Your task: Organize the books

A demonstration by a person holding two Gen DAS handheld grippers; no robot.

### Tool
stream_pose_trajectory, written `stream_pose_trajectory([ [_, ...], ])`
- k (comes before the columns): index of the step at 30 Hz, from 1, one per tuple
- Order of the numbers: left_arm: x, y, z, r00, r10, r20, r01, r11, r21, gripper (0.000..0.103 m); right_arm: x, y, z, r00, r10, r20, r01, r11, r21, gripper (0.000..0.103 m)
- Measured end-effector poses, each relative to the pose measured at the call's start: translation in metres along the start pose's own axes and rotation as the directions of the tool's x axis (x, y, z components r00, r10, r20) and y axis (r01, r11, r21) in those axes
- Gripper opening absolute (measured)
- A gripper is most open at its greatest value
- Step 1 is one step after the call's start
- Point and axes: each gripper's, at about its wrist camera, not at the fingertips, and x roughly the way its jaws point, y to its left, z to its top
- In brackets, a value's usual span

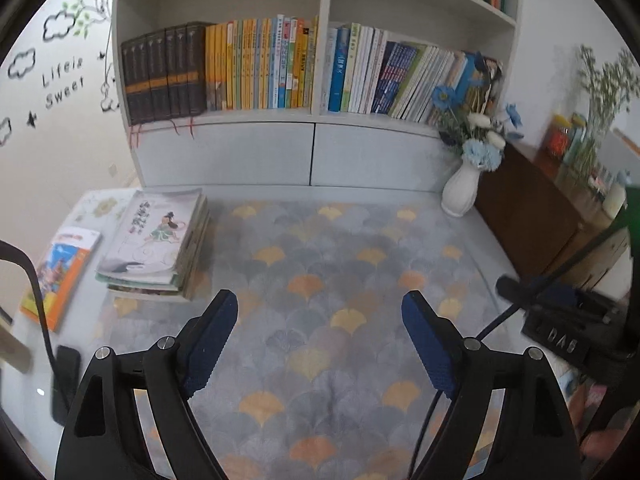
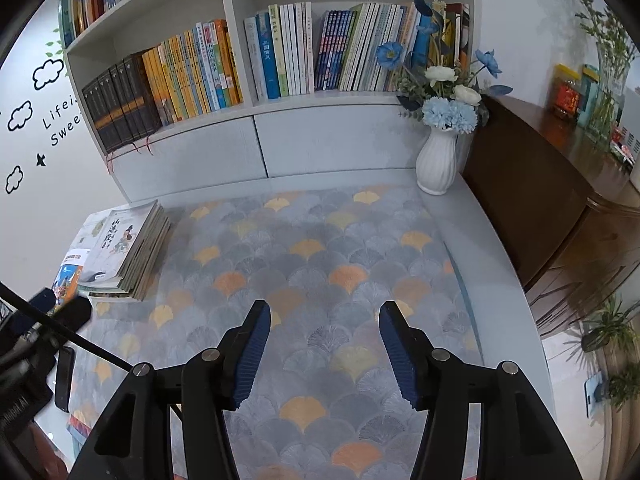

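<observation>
Both grippers, left gripper [image 1: 320, 344] and right gripper [image 2: 325, 354], are hovering open and empty over the desk [image 2: 460, 216]; a stack of books [image 1: 156, 244] is lying at its left edge, awaiting shelving in the bookshelf [image 1: 320, 40].

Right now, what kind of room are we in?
Likely a home study or reading corner. A white bookshelf packed with upright books stands at the back of a desk with a fan-patterned mat, a stack of books lies on the desk, and a "Life is Sweet" wall decal looks domestic.
</observation>
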Motion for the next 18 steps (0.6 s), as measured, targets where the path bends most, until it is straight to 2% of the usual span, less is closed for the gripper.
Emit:
stream_pose_trajectory([
  [3, -0.011, -0.007, 0.003, 0.998, 0.050, 0.035, -0.050, 0.999, 0.021, 0.089, -0.010, -0.007, 0.001, 0.999, 0.007, 0.043, -0.007, 1.000, 0.012, 0.056],
  [7, -0.018, -0.007, 0.009, 0.997, 0.053, 0.063, -0.053, 0.999, -0.002, 0.092, -0.020, -0.014, 0.004, 0.994, 0.012, 0.105, -0.015, 1.000, 0.025, 0.071],
  [10, -0.020, -0.006, 0.009, 0.991, 0.100, 0.091, -0.100, 0.995, -0.005, 0.102, -0.025, -0.016, 0.005, 0.989, 0.007, 0.146, -0.011, 1.000, 0.022, 0.072],
  [13, -0.018, -0.004, 0.008, 0.991, 0.105, 0.086, -0.103, 0.994, -0.024, 0.102, -0.020, -0.017, 0.007, 0.991, 0.019, 0.136, -0.022, 1.000, 0.022, 0.072],
  [15, -0.013, 0.000, 0.009, 0.988, 0.143, 0.051, -0.141, 0.989, -0.047, 0.102, -0.017, -0.017, 0.008, 0.992, 0.027, 0.127, -0.031, 0.999, 0.027, 0.072],
  [17, -0.013, 0.005, 0.010, 0.967, 0.250, 0.058, -0.247, 0.967, -0.056, 0.102, -0.015, -0.016, 0.008, 0.992, 0.035, 0.119, -0.039, 0.999, 0.029, 0.072],
  [18, -0.016, 0.009, 0.012, 0.937, 0.339, 0.082, -0.335, 0.940, -0.057, 0.102, -0.014, -0.016, 0.008, 0.993, 0.036, 0.116, -0.040, 0.999, 0.028, 0.072],
])
